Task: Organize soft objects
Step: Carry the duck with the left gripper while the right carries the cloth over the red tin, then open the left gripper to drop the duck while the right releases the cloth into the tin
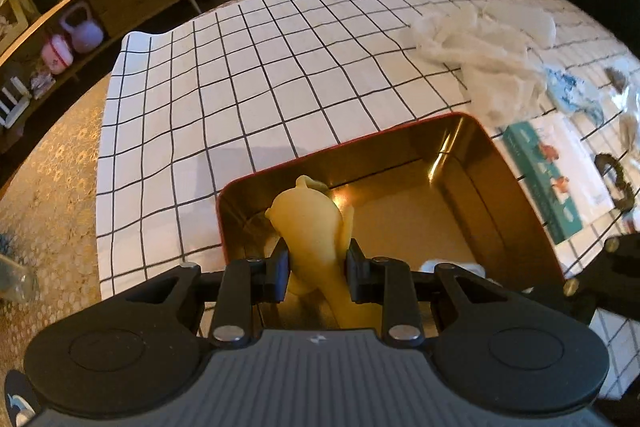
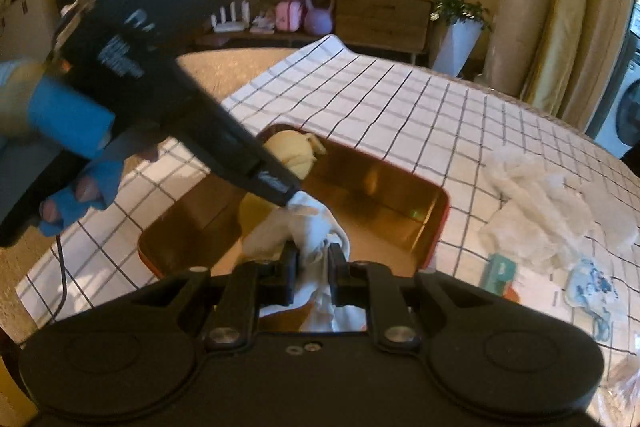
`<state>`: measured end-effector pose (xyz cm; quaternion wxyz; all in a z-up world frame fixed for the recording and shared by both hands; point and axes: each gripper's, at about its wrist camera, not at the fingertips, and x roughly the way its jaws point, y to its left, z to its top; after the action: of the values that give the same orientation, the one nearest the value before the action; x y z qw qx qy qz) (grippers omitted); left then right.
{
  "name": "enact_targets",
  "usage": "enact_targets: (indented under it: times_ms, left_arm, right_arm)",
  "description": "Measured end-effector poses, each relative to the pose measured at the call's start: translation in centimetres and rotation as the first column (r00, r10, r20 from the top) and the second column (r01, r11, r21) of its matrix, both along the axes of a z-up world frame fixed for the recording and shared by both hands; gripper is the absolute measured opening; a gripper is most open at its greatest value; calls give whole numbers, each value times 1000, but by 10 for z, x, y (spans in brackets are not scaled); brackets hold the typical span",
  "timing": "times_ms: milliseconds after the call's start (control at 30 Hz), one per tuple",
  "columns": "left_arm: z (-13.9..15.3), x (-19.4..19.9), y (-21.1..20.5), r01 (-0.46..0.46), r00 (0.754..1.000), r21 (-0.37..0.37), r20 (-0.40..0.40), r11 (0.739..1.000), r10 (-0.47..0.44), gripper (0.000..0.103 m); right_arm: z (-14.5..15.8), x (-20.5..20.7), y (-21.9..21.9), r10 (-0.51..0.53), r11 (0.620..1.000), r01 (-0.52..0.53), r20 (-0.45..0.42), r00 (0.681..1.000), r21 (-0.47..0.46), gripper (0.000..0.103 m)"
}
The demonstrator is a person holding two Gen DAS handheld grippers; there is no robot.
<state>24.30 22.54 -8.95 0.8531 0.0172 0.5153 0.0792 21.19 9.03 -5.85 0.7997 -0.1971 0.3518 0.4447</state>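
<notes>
Pinching a yellow soft toy (image 1: 316,227) over the gold tin (image 1: 400,151), the left gripper (image 1: 318,267) is clamping it; the right gripper (image 2: 314,267) is squeezing a white cloth (image 2: 316,227), crumpled gauze (image 2: 552,203) lying at two o'clock.

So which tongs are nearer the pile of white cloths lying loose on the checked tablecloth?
Right. The right tongs, shut on a white cloth, sit on the tin's side facing the pile. The left tongs, gripping the yellow item, sit farther off.
</notes>
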Motion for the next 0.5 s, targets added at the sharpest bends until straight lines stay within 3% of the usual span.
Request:
enact_targets:
  times_ms: [500]
  left_arm:
    - [-25, 9, 3, 2, 999, -10, -49, 1000, -3, 29]
  right_arm:
    - [-33, -8, 24, 49, 996, -52, -52, 997, -70, 18]
